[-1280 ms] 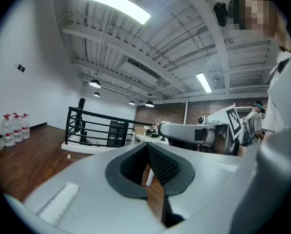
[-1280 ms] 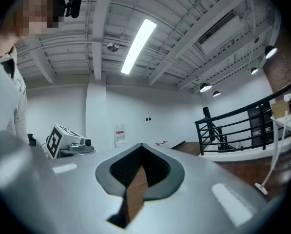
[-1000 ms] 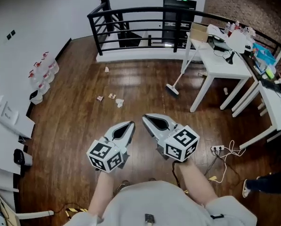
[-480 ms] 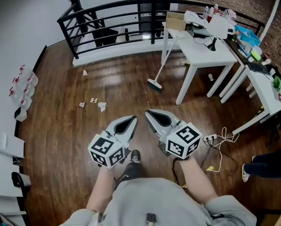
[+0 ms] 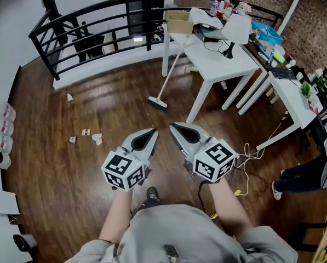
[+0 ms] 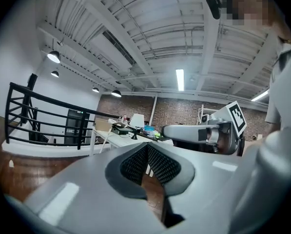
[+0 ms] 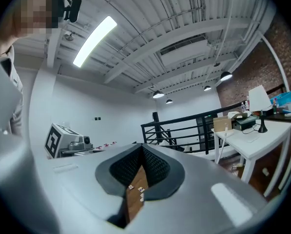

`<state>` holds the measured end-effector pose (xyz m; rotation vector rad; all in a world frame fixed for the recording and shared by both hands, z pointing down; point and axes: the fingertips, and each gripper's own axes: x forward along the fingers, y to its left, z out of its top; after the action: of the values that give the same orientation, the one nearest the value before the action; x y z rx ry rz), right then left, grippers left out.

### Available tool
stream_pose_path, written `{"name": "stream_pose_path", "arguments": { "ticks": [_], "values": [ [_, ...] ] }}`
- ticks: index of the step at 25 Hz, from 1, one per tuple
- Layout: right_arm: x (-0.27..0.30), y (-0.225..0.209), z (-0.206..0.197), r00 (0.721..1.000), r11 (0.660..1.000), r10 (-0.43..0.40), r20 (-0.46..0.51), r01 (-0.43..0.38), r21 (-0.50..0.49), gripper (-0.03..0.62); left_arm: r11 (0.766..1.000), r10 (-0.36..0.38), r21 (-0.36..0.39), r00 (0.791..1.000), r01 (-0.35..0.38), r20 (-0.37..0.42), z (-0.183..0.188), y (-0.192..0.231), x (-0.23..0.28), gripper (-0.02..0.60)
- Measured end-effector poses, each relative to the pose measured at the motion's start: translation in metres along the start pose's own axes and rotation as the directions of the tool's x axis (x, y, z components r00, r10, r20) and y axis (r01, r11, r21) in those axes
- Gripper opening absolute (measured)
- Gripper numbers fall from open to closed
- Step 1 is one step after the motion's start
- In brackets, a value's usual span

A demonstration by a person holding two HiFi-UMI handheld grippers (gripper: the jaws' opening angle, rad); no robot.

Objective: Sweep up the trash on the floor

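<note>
Plainly the small pale scraps of trash [image 5: 97, 138] are untouched: three lie close together on the dark wooden floor [image 5: 48, 185], well to the left of our hands, and a fourth white scrap [image 5: 69, 97] lies apart from them, nearer the black metal railing [image 5: 42, 53]. Over the last second they have slid leftward in our head view. Meanwhile the long white-handled broom [image 5: 158, 101] has come round to sit almost straight ahead of us, its head on the floor and its handle leaning against the white table [image 5: 215, 64]. We read that as a turn toward the broom first, so the sweeping itself has not begun. The scraps look light and flat, likely to skitter, so we expect gentle strokes will serve best. Our grey left gripper [image 5: 150, 132] and grey right gripper [image 5: 175, 127], each with its marker cube, are held side by side in front of our body. Each has its jaws pressed together with nothing between them; only the floor shows through the gap below the pads.
</note>
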<state>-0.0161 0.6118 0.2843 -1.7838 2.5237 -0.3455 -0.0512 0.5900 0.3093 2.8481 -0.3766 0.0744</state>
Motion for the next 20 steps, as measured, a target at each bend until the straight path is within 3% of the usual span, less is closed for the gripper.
{"name": "stream_pose_path", "arguments": {
  "ticks": [5, 11, 20],
  "values": [
    [0.029, -0.046, 0.004, 0.998, 0.998, -0.057, -0.008, 0.057, 0.016, 0.000, 0.999, -0.046, -0.006, 0.999, 0.046, -0.027, 0.008, 0.034, 0.044, 0.005],
    [0.037, -0.125, 0.014, 0.997, 0.997, -0.079, 0.003, 0.079, 0.023, 0.000, 0.999, -0.039, -0.018, 0.998, 0.038, -0.042, 0.007, 0.053, 0.119, 0.005],
    [0.048, -0.245, 0.064, 0.999, 1.000, -0.008, 0.052, 0.010, -0.024, 0.000, 0.999, 0.027, 0.042, 0.999, -0.026, -0.029, 0.040, 0.066, 0.231, 0.005]
  ]
}}
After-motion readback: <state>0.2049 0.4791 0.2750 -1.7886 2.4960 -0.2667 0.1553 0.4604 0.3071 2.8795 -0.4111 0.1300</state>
